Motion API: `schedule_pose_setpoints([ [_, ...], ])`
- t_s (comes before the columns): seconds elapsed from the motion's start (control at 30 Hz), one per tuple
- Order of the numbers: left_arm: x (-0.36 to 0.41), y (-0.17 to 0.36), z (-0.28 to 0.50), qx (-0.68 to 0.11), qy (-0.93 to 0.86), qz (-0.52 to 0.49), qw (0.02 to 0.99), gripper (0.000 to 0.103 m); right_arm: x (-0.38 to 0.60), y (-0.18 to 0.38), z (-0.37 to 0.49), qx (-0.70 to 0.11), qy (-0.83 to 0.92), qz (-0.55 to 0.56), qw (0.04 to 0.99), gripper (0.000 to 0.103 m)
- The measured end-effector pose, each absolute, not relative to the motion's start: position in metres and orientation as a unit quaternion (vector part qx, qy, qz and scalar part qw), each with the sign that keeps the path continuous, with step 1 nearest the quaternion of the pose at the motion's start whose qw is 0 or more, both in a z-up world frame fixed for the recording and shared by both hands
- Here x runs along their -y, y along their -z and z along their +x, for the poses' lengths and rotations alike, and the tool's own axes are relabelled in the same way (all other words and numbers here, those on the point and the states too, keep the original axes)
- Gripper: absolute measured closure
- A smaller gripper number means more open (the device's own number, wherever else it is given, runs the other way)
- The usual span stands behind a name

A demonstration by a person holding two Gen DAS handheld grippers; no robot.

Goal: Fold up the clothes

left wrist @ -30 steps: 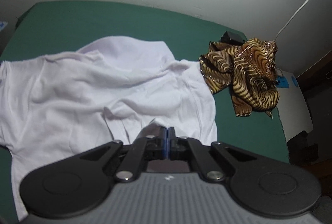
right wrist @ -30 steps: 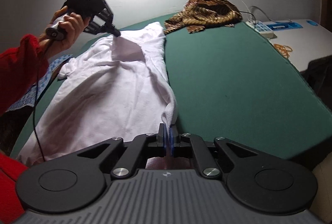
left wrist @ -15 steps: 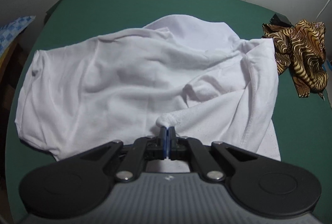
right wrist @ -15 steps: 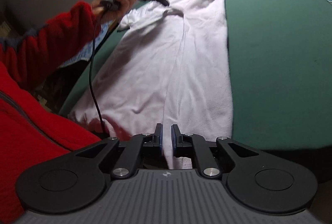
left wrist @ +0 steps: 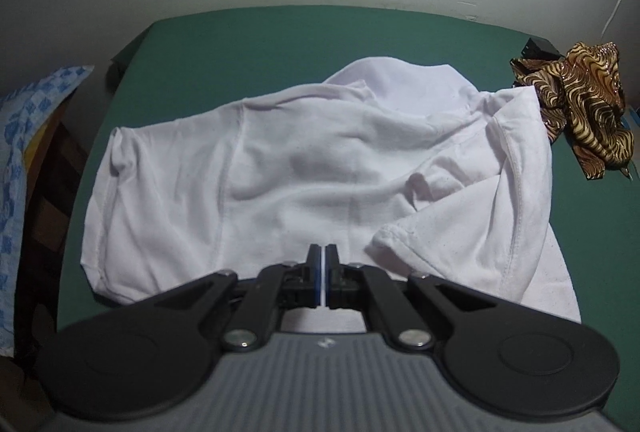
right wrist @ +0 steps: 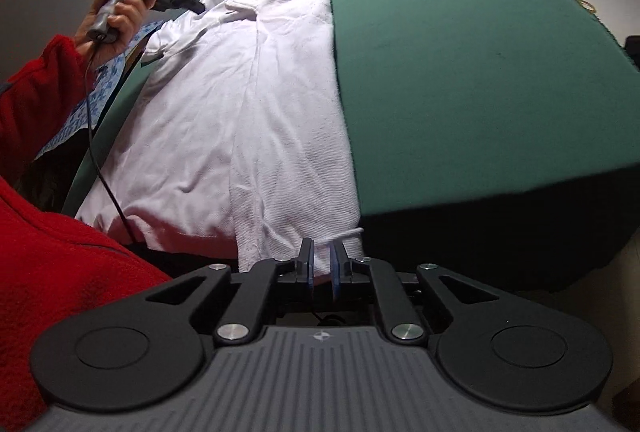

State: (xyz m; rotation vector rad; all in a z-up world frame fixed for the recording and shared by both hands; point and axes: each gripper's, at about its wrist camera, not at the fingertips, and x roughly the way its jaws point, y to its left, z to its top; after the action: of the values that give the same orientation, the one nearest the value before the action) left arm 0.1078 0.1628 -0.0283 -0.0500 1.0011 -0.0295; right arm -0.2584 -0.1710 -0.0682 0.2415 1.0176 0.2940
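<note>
One white shirt (left wrist: 304,168), one gold-striped cloth (left wrist: 584,112), one green table (right wrist: 460,64), two grippers (left wrist: 322,252) (right wrist: 322,252)

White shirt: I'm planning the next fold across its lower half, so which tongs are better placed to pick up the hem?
Probably the right tongs: open, with the white shirt's hem at the table's near edge between their tips. The left tongs are shut, up by the sleeve end.

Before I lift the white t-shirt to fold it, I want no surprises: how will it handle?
The white t-shirt will likely be floppy: it already lies in soft wrinkles and folds on the green table. It looks thin, so probably light. Lifted at one point it would likely sag and bunch, as its turned-over sleeve suggests.
</note>
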Motion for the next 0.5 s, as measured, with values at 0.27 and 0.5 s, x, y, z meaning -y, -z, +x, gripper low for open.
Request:
schedule_pose_setpoints([
  [0.27, -0.140, 0.029, 0.054, -0.441, 0.072, 0.055, 0.893, 0.080, 0.114, 0.086, -0.231, -0.501, -0.196, 0.115, 0.835, 0.089],
  [0.5, -0.131, 0.042, 0.053, -0.439, 0.066, 0.078, 0.893, 0.072, 0.117, 0.001, -0.157, -0.408, -0.260, 0.089, 0.871, 0.090],
])
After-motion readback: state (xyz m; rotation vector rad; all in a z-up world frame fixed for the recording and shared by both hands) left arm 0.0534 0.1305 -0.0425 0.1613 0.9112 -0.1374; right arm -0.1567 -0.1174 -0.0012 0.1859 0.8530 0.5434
